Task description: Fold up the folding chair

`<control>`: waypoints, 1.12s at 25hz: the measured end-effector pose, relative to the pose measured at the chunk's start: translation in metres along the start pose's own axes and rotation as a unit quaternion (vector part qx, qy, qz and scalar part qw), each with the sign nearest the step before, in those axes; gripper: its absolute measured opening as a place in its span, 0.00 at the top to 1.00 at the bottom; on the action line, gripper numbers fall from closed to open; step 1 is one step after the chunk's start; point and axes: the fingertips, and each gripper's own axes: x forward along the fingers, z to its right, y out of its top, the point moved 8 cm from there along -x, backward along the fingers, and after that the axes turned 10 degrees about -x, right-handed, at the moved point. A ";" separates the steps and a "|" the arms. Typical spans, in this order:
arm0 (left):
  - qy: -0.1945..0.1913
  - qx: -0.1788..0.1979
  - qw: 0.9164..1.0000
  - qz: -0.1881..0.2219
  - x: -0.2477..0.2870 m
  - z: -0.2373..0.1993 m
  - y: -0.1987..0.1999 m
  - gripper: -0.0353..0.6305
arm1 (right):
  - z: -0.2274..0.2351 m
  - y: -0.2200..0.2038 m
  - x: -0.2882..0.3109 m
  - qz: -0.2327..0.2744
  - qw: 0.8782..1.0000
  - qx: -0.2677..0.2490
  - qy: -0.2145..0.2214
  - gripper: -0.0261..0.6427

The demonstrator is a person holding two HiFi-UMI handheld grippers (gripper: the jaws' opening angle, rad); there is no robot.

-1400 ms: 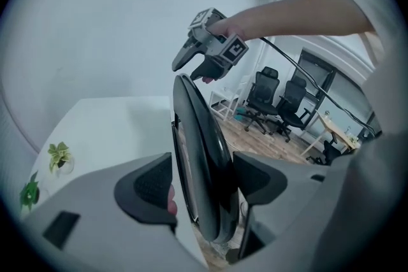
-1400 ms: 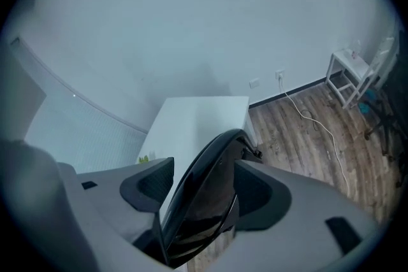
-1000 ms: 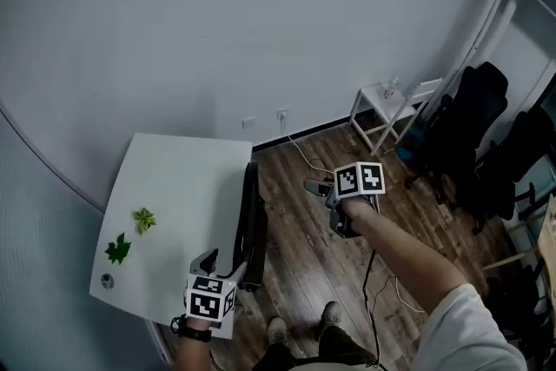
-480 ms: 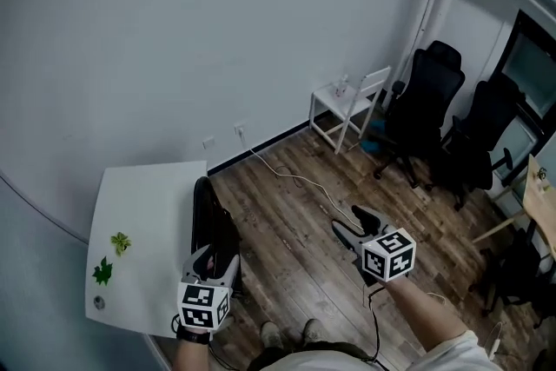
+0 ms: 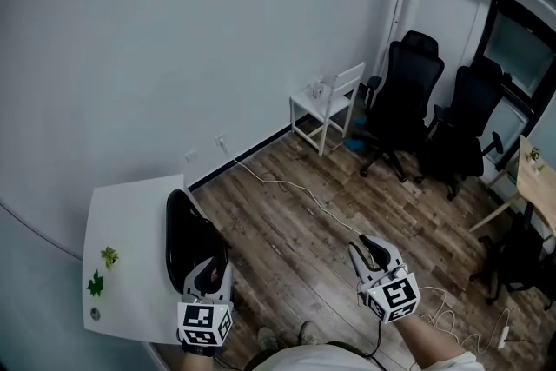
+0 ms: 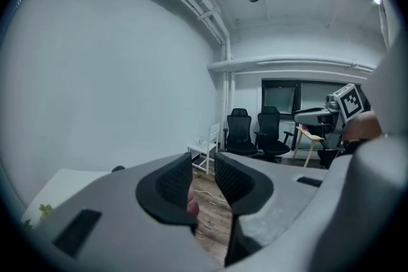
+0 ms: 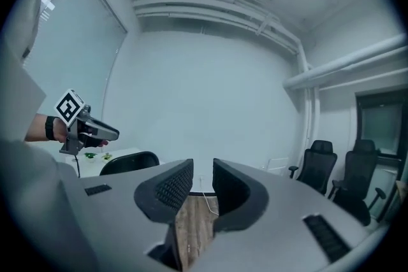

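The black folding chair stands folded against the white table's edge at the lower left; its dark top also shows in the right gripper view. My left gripper hovers just in front of the chair without touching it. Its jaws are closing, a narrow gap is left, and nothing is between them. My right gripper hangs over the wooden floor, well right of the chair. Its jaws are closing too, with only floor showing through the gap.
A white table with two green leaf shapes stands at the left. A small white chair and two black office chairs are by the far wall. A white cable runs across the floor; a wooden desk is at right.
The head view has swung up toward the far corner. Both grippers have dropped low in the frame; the right one has left the chair's side and moved right. Both jaw pairs have narrowed.
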 end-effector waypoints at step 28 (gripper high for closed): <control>-0.026 0.010 0.999 0.027 -0.012 0.035 -0.008 0.94 | -0.008 0.002 -0.022 0.026 0.999 0.006 -0.031 0.93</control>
